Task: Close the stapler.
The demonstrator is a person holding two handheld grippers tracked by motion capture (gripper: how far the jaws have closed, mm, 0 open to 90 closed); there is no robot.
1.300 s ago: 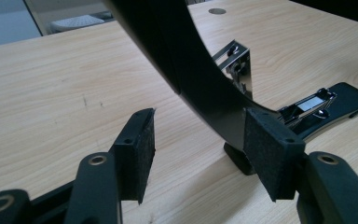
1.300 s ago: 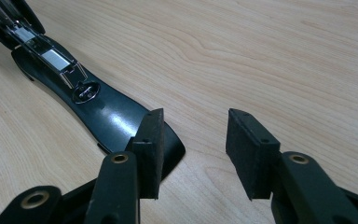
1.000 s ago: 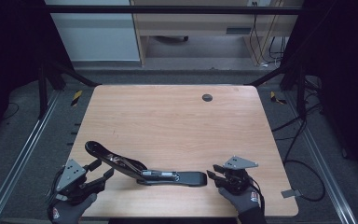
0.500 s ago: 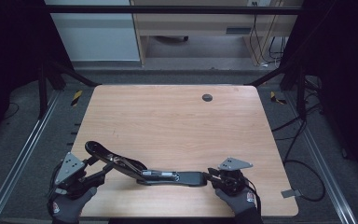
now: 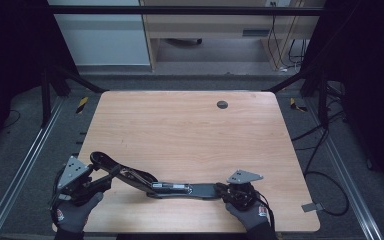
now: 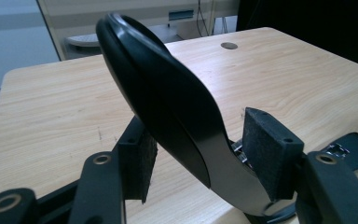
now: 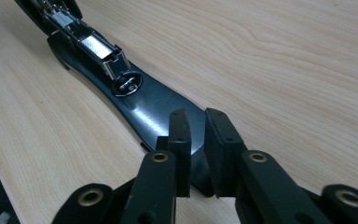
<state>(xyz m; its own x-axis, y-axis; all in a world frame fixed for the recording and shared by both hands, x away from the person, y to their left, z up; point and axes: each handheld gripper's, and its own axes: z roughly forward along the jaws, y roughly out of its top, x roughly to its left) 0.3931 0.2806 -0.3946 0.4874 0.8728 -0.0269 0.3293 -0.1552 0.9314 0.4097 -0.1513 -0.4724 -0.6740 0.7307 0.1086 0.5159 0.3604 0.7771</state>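
A long black stapler [image 5: 175, 188] lies swung open flat near the table's front edge. Its curved handle [image 5: 105, 162] rises at the left. My left gripper [image 5: 97, 180] has just been closing and is shut on the handle [image 6: 168, 98], which passes between the pads [image 6: 270, 149]. My right gripper [image 5: 225, 191] is at the stapler's base end. Its jaws have just been closing and stand a narrow gap apart [image 7: 196, 135] over the end of the glossy base [image 7: 154, 109], with nothing seen pinched between them. The metal staple channel [image 7: 93, 46] lies farther along.
The wooden table [image 5: 190, 135] has a dark round grommet [image 5: 222, 104] near its far edge. Gloved hands come in at the front edge. Metal frame rails run along both sides, and cables [image 5: 320, 150] lie on the floor at the right.
The right gripper's jaws have narrowed at the base end of the stapler. The left gripper has stayed at the handle, and the stapler has not shifted.
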